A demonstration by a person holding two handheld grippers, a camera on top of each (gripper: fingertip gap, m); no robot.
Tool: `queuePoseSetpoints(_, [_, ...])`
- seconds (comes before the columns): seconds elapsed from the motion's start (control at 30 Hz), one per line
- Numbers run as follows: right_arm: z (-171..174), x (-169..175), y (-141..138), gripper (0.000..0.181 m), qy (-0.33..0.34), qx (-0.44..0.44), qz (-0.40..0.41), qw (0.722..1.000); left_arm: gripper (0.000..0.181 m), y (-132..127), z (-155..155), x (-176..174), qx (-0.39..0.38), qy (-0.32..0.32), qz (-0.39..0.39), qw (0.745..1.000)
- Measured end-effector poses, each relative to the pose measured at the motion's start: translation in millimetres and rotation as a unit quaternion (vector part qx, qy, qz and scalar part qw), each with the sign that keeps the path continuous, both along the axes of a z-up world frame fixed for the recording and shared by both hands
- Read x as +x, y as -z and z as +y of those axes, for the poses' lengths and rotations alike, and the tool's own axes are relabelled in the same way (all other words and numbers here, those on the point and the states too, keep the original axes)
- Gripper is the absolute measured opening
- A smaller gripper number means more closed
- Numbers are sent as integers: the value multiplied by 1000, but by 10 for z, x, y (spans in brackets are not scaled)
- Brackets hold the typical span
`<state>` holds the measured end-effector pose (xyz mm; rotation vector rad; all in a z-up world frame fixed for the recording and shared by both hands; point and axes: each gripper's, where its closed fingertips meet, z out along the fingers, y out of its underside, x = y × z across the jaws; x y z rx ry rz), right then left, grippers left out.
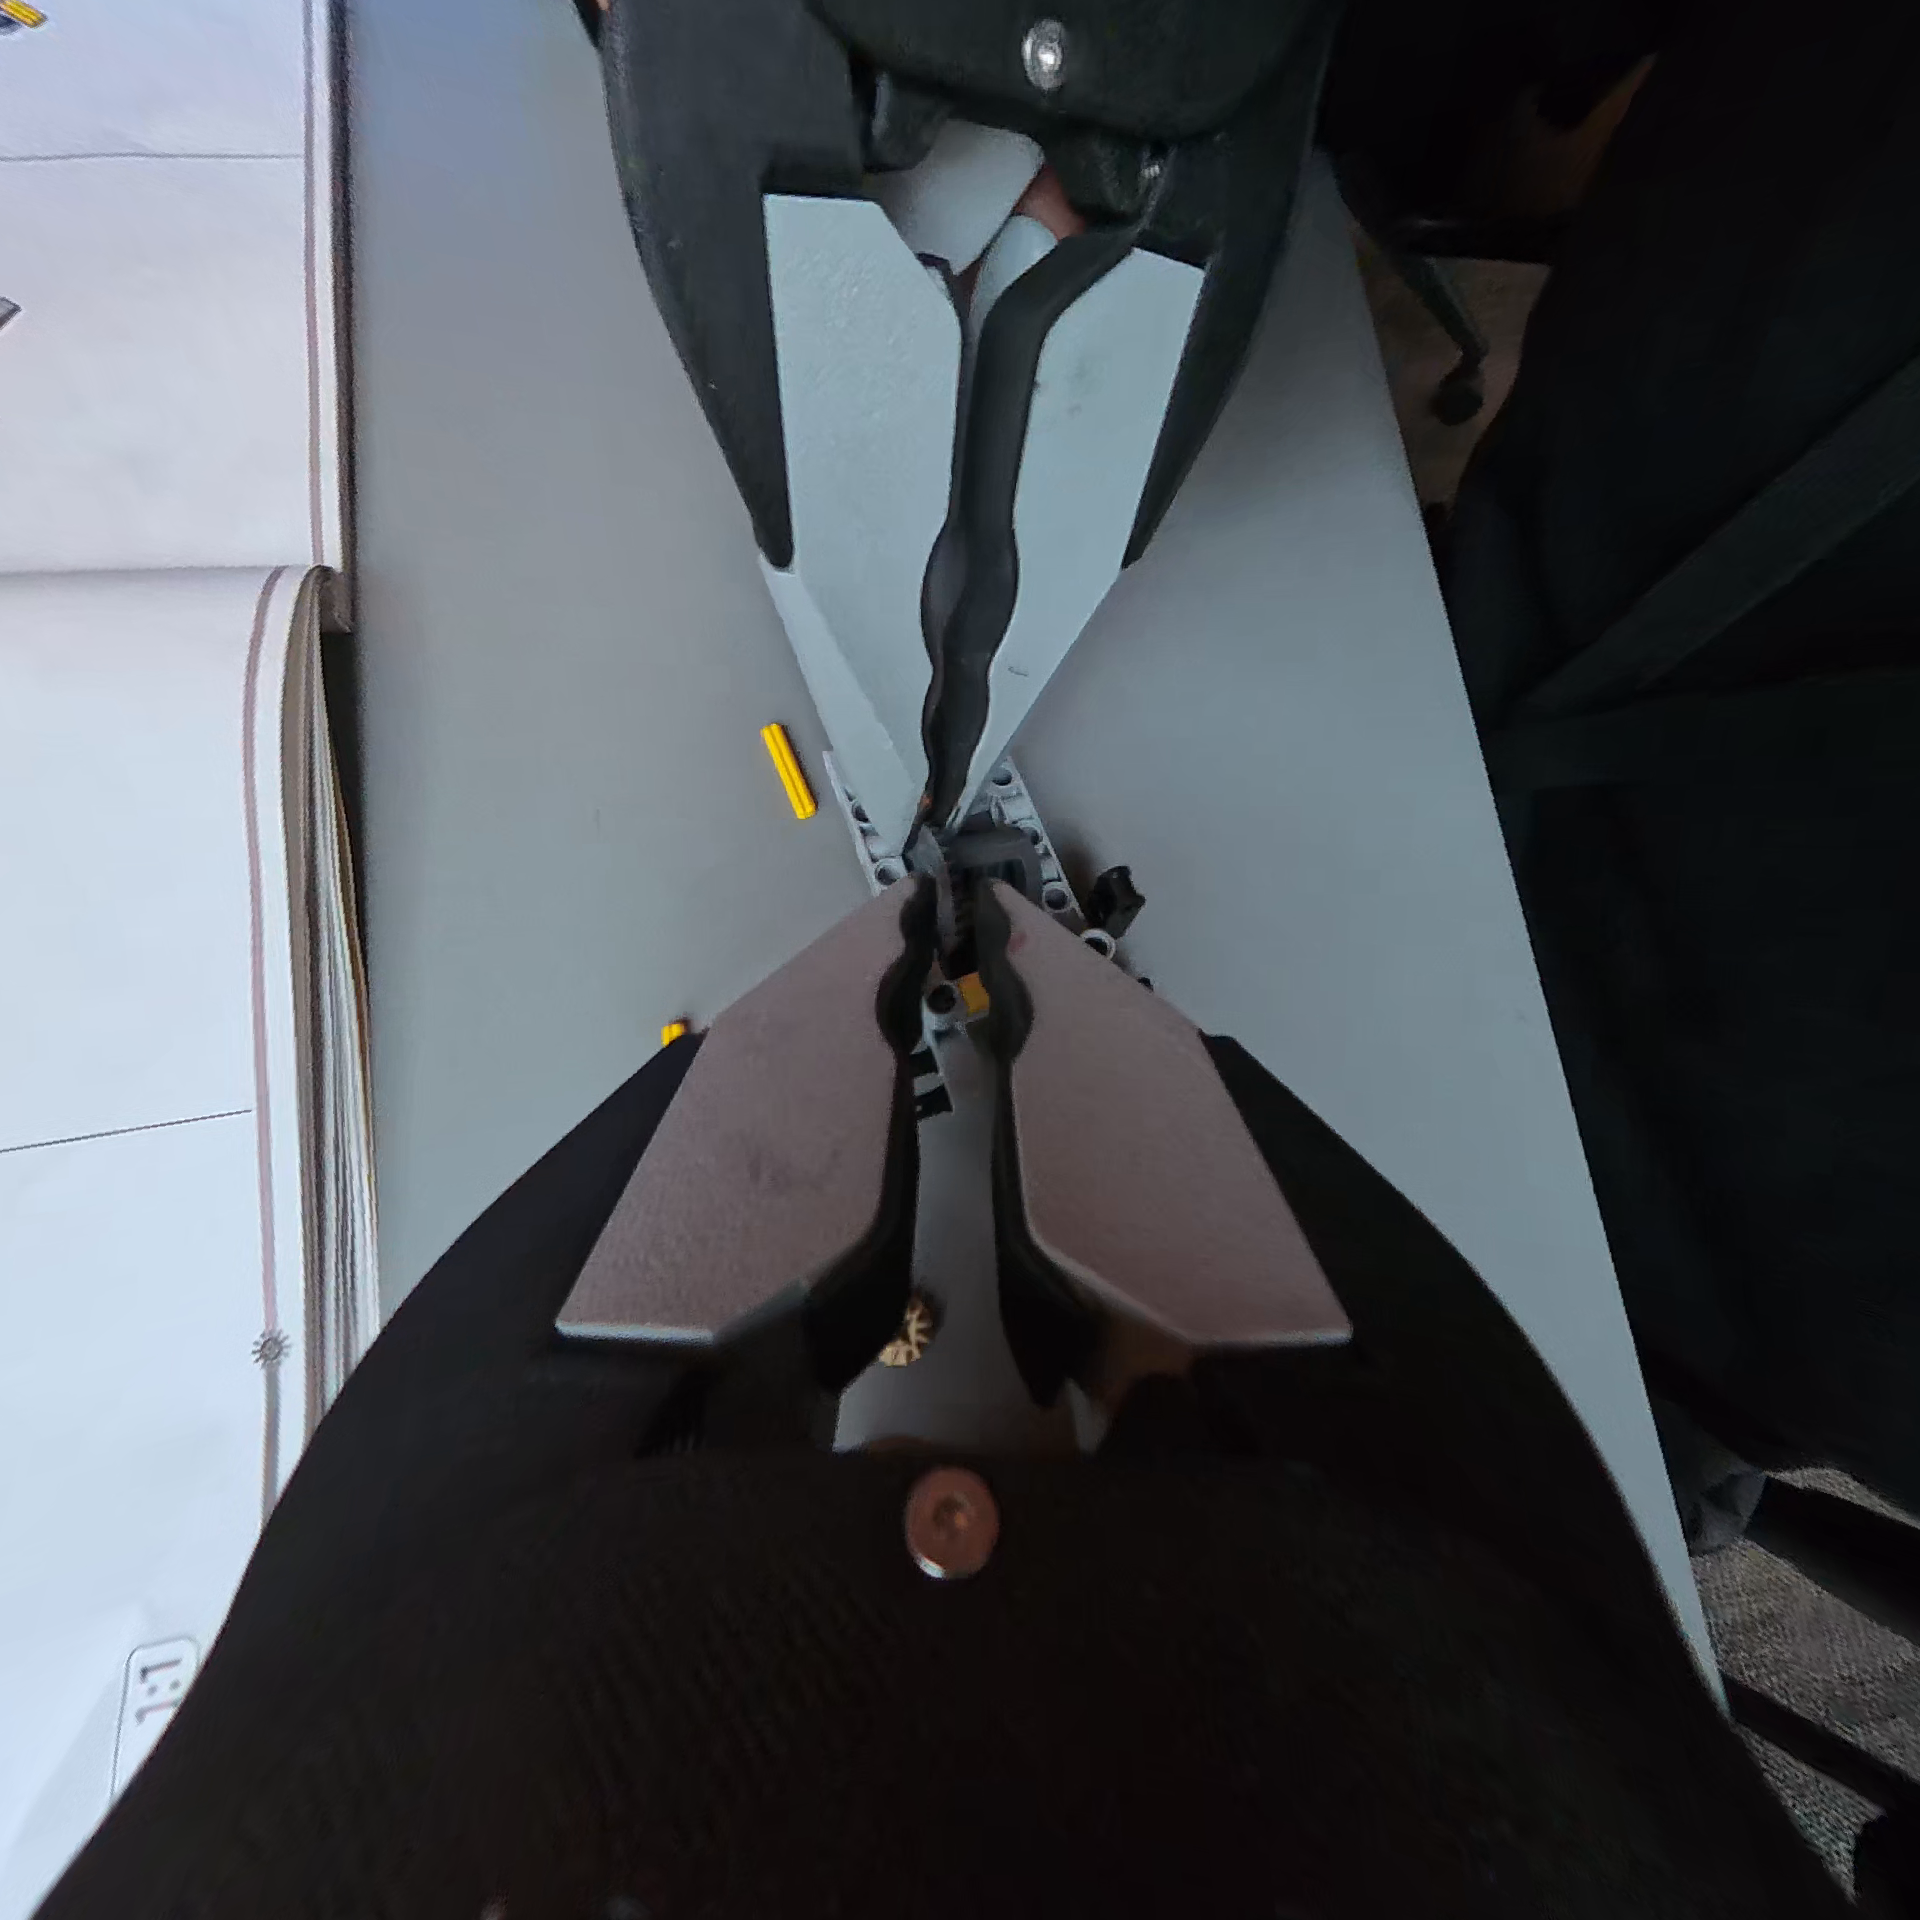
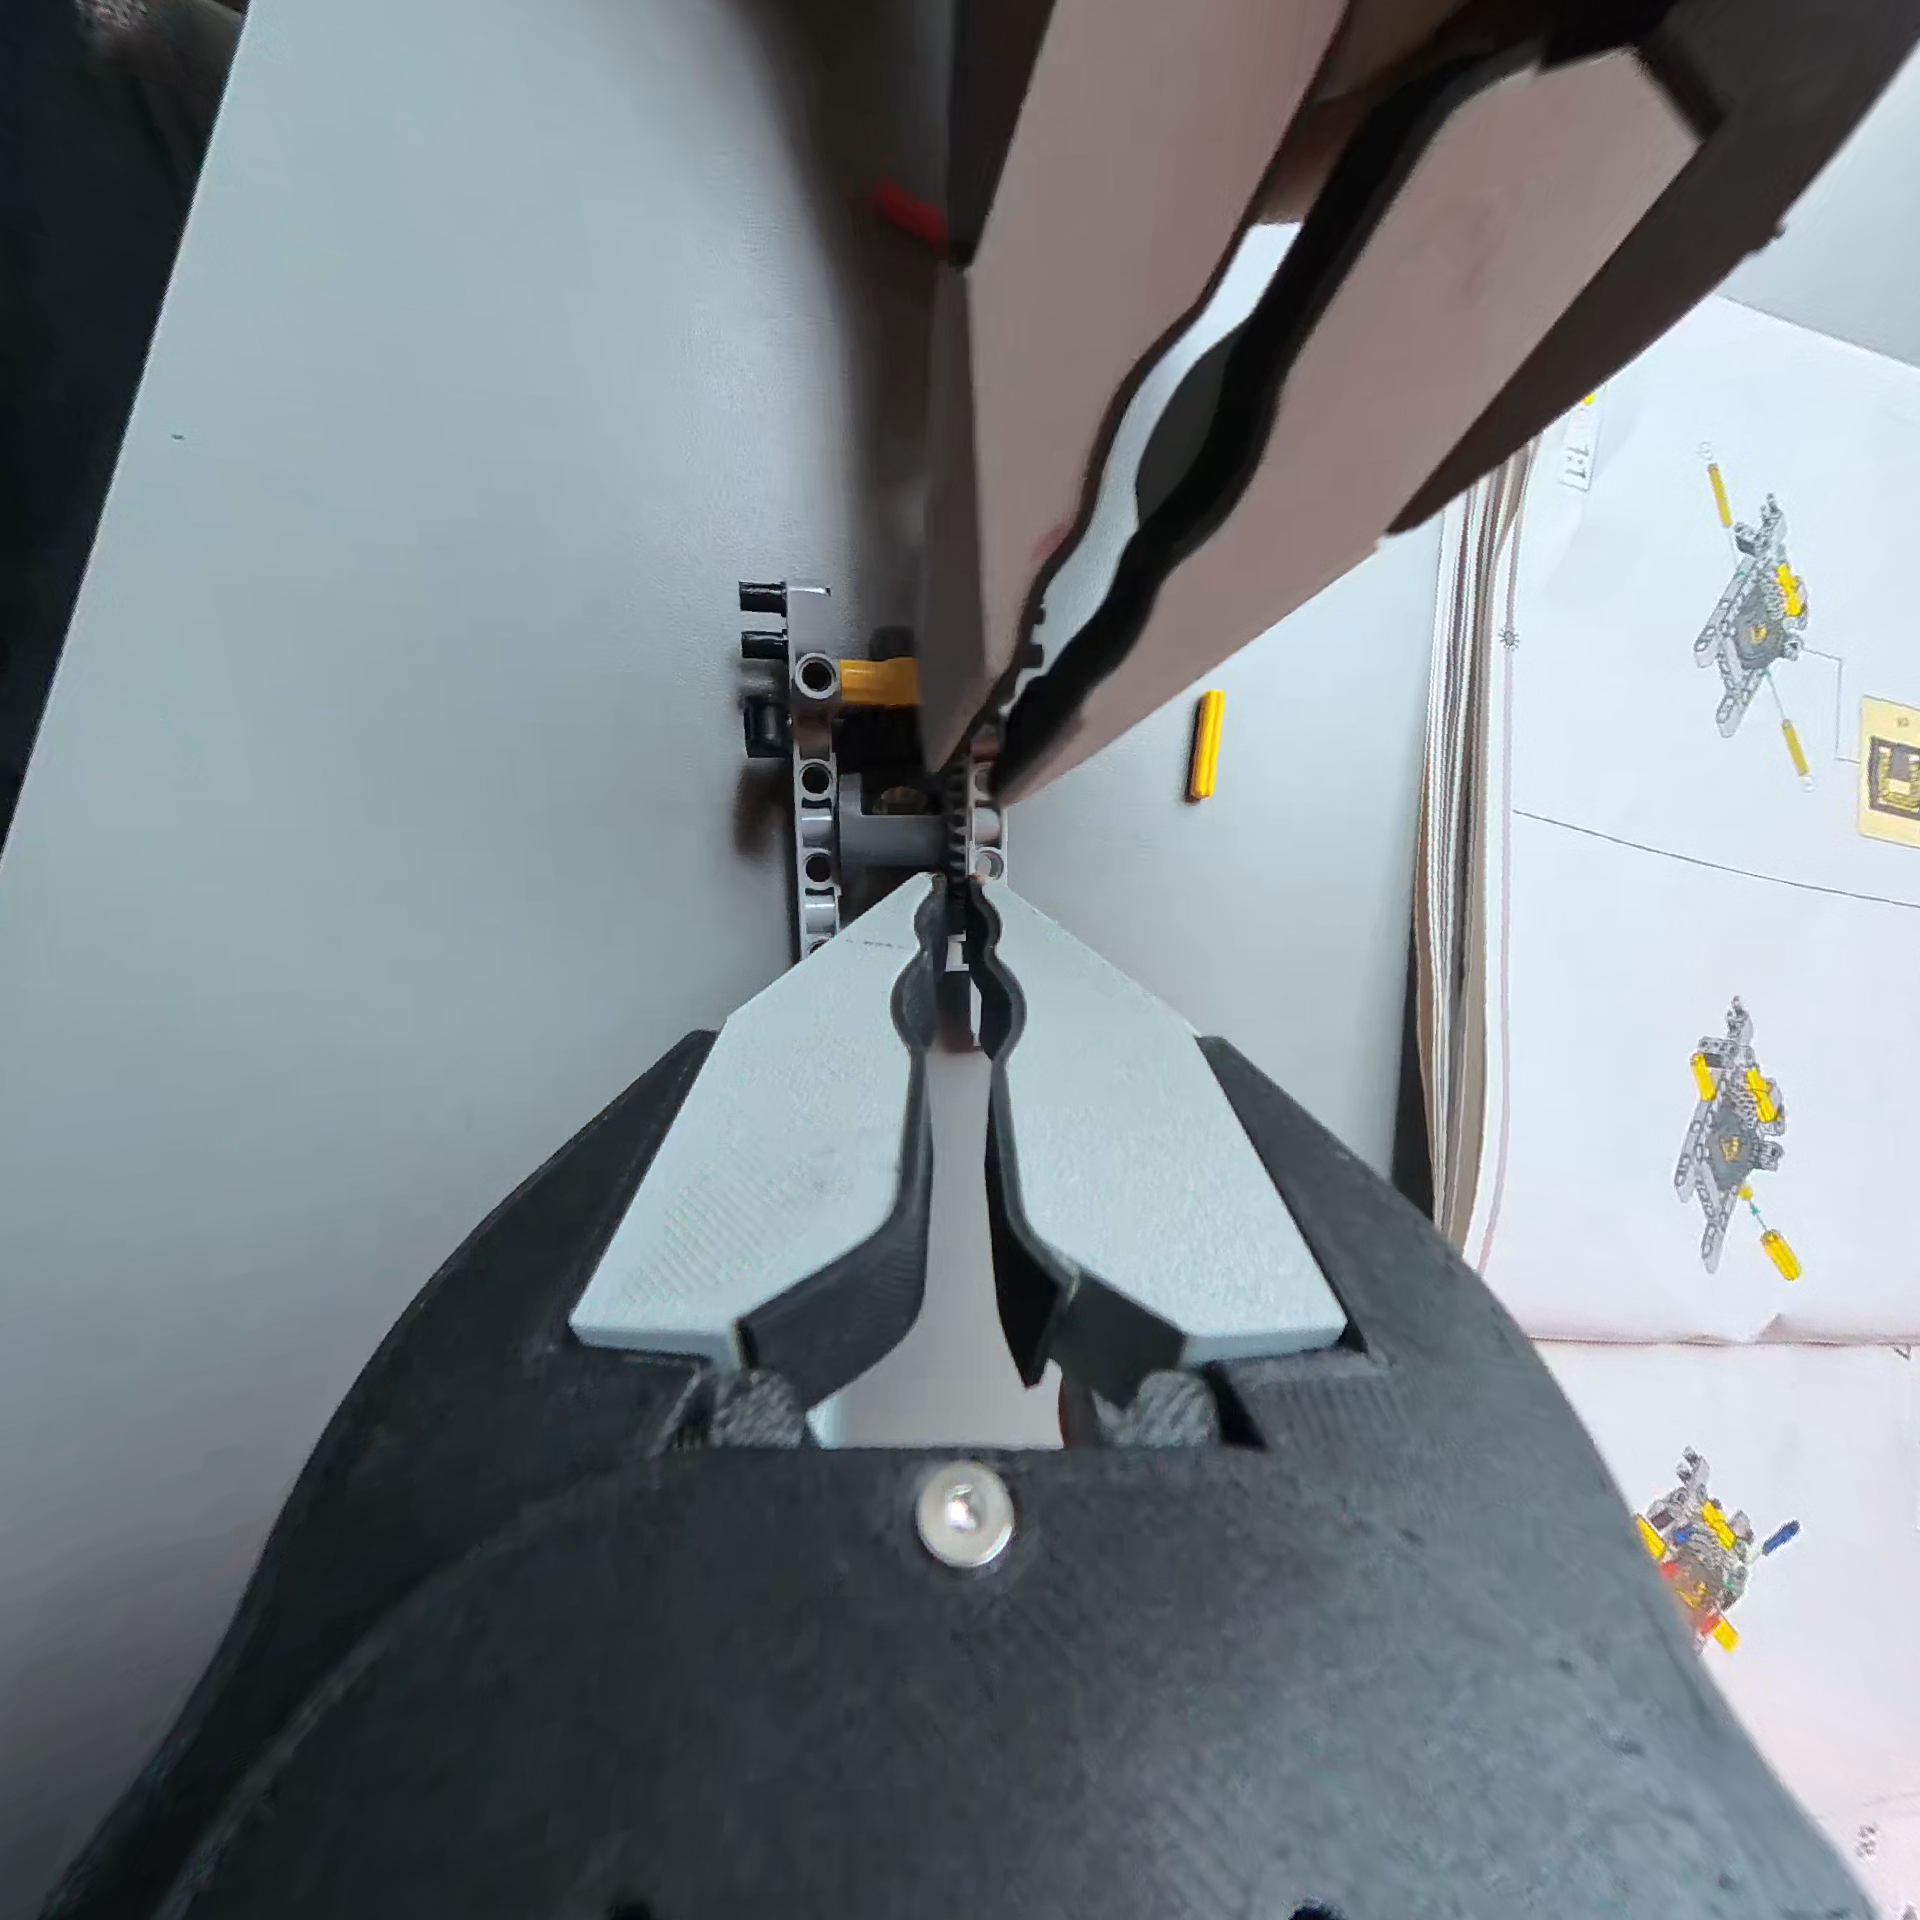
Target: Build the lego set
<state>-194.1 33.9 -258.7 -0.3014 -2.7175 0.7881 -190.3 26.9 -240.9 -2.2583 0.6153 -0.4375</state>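
A small grey lego assembly with black pins, a yellow part and a black gear stands on the grey table. My right gripper, with grey pads, is shut on the gear's edge. My left gripper, with brown pads, comes in from the top right and pinches the assembly's far beam. In the left wrist view my left gripper is shut on the assembly. The right gripper meets it tip to tip from above. Most of the assembly is hidden by the fingers.
A loose yellow axle lies on the table beside the assembly, also in the right wrist view. A second yellow piece, a tan gear and a red piece lie nearby. An open instruction booklet lies alongside.
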Motion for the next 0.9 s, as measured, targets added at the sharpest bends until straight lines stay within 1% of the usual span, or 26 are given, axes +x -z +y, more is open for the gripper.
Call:
queuePoseSetpoints(0.13, [-5,13,6,0,-1,-2,-3,1000,0,88,-9,14,-13,6,21,1000])
queuePoseSetpoints(0.4, [5,2,-22,0,1,-21,-1,1000,0,102,-8,-25,-2,2,35,999])
queuePoseSetpoints(0.63, [222,-32,-164,9,33,-120,-49,991,0,106,-8,-32,6,4,31,1000])
queuePoseSetpoints(0.67, [235,-22,-198,11,32,-140,-59,988,0,106,-7,-31,7,5,33,999])
queuePoseSetpoints(0.73, [242,-3,-238,22,30,-177,-95,979,0,106,-4,-27,11,6,37,999])
queuePoseSetpoints(0.77, [230,11,-251,24,29,-193,-115,974,0,107,-3,-25,13,7,39,999])
queuePoseSetpoints(0.83, [177,10,-281,23,29,-220,-137,965,0,106,0,-24,16,8,40,999])
queuePoseSetpoints(0.9, [145,-1,-244,20,31,-217,-144,965,0,106,1,-24,20,10,40,999])
